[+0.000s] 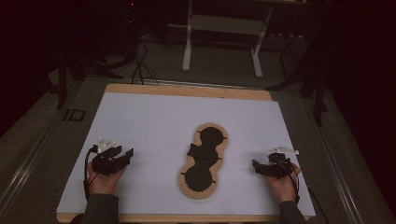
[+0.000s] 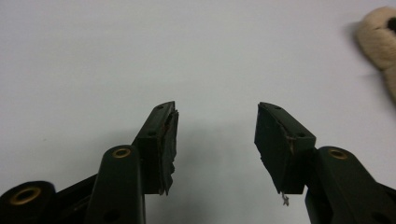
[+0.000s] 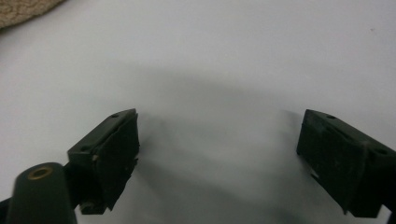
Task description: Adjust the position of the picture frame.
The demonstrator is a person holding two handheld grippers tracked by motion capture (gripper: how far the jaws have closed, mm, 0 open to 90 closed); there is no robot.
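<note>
The left gripper [image 1: 125, 155] and right gripper [image 1: 256, 164] are resting open-jawed (nothing held) beside the tan slipper [image 1: 204, 161].

The person's left hand [image 1: 103, 179] is coming in from the bottom edge at the left side of the worktop [image 1: 149, 116], gripping the left gripper [image 1: 122, 156] with its fingers [image 2: 166, 140] pointing up and to the right. They are standing well apart, with nothing between them. The right hand [image 1: 281, 183] is resting near the right edge, holding the right gripper [image 1: 256, 165] turned toward the middle. Its fingers [image 3: 116, 149] are spread wide and empty, hanging just above the white surface.
</note>
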